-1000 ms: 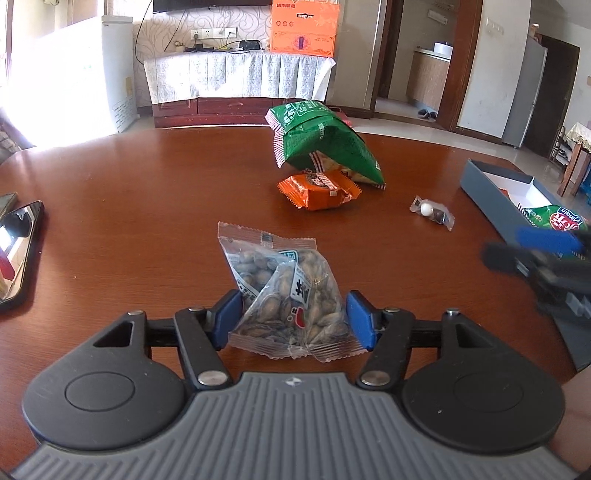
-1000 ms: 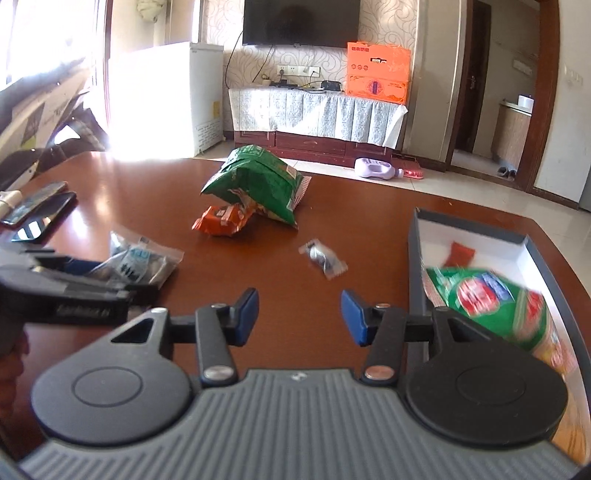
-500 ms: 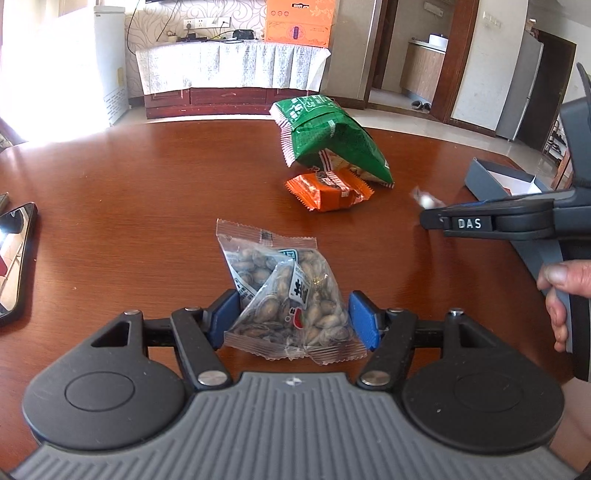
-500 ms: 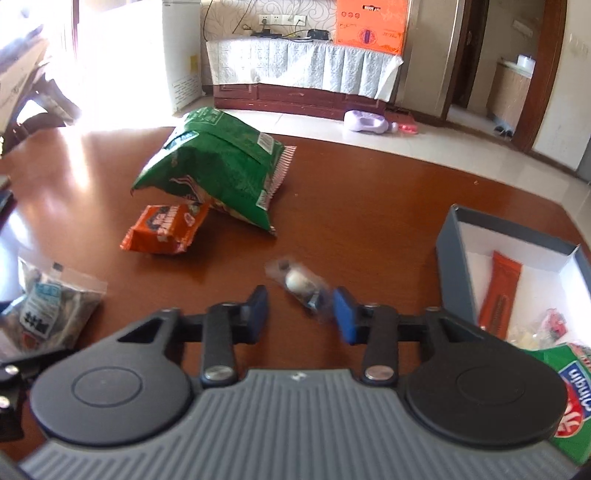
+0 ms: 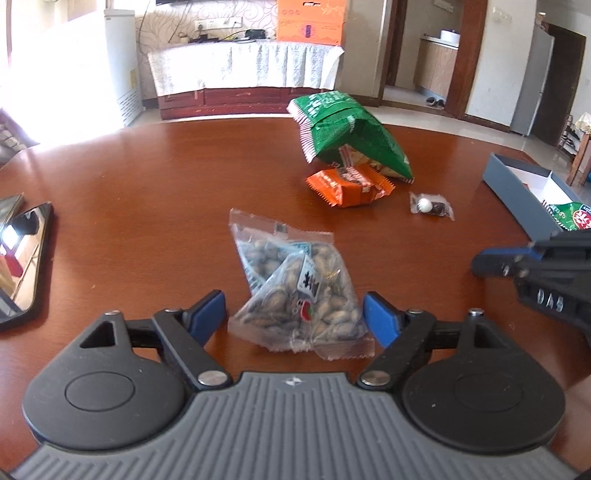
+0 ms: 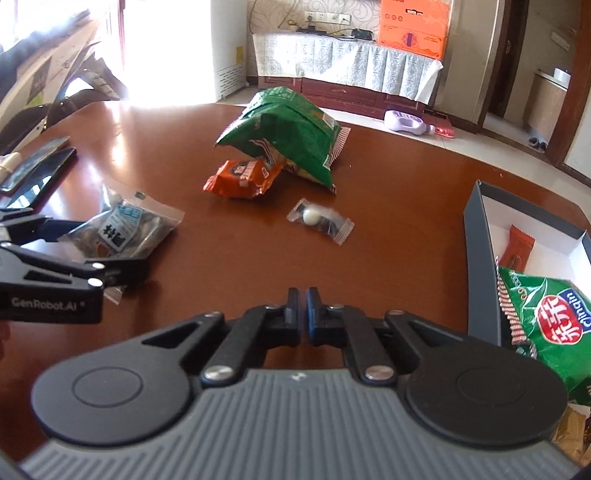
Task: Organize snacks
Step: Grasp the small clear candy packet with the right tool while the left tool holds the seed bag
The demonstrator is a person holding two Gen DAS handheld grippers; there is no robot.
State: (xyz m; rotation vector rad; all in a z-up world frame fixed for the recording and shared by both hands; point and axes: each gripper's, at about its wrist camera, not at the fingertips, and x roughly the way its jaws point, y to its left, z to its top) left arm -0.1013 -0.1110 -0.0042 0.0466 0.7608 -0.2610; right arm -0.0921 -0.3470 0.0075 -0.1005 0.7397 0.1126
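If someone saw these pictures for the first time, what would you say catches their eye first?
Probably the big green snack bag propped at the far middle of the wooden table, with an orange packet tucked against it. Nearer, a clear bag of nuts lies between the opening left tongs. The right tongs are shut and empty, beside the grey box.

You are in a home, in a living and dining room. You work at a polished wooden table (image 5: 155, 192); behind it stands a low cabinet (image 5: 251, 99) under a lace cloth (image 5: 243, 66), with wall sockets (image 5: 207, 25) above and a white freezer (image 5: 120, 85) beside it. Through the doorway (image 5: 436, 55) you see shoes (image 5: 435, 102) on the tiled floor (and a fridge (image 5: 532, 85) further right).
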